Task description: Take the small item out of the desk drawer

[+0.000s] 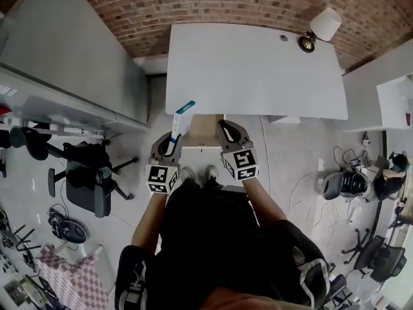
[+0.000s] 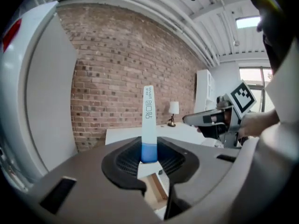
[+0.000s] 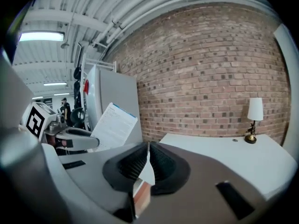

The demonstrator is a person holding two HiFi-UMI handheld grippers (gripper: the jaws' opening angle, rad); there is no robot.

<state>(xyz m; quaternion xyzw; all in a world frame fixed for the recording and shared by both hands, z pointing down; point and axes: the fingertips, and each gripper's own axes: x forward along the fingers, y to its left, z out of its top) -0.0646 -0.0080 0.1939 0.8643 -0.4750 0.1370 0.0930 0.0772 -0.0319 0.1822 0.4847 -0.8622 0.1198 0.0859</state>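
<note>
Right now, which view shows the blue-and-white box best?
The left gripper view: the box fills the centre, upright and edge-on, clamped in the left gripper. The right gripper view shows its broad printed face off to the side; the head view shows it small.

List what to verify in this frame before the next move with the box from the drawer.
1. Left gripper grips the box: ok, pads press on its blue lower end.
2. Box out of the drawer: ok, held above it.
3. Box held firmly: cannot tell; it stands tall, clamped only at the bottom.
4. Right gripper free: ok, jaws together, nothing between them.
5. Drawer shut: not ok, it stands pulled out under the desk edge.
6. Room on the desk for the box: ok, the lamp sits at the far right corner.
</note>
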